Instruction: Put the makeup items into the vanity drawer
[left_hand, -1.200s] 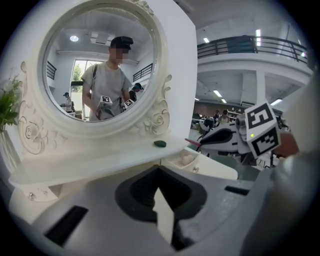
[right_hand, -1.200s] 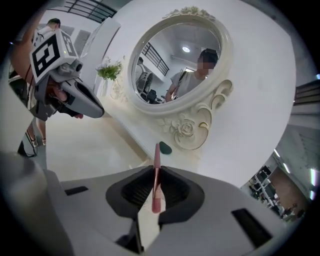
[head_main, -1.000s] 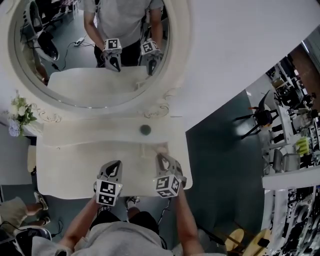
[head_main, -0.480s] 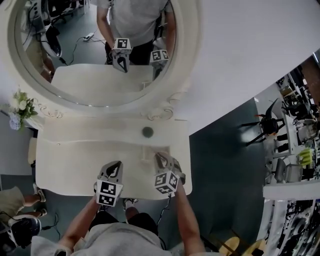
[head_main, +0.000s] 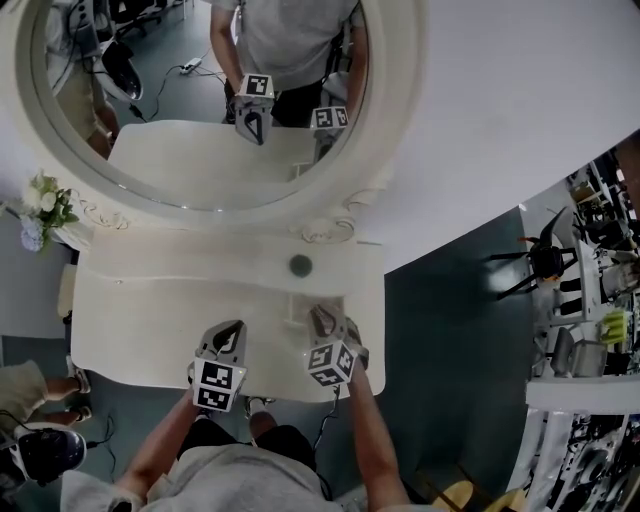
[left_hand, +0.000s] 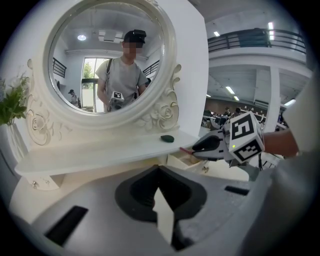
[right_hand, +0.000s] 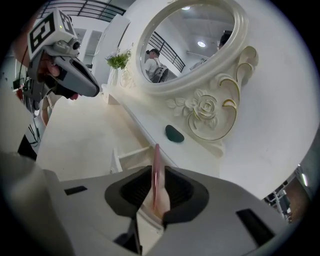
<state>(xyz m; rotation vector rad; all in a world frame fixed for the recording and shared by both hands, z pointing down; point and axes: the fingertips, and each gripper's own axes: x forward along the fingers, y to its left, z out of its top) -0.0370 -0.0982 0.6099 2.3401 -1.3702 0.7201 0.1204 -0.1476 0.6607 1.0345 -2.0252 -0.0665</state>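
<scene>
White bench (head_main: 150, 310), head view: both forearms (head_main: 365, 440) reach in from below, left gripper (head_main: 232, 330) and right gripper (head_main: 322, 318) pitched down, right at open drawer (head_main: 298, 303) | left gripper view: jaws closed, empty | right gripper view: jaws, just easing apart, hold pink stick (right_hand: 155, 170) above drawer.

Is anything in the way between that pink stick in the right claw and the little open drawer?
Nothing visible does. The pink stick sits in the right claw, whose jaws just opened slightly, over the open drawer. The dark green item lies aside on the shelf.
</scene>
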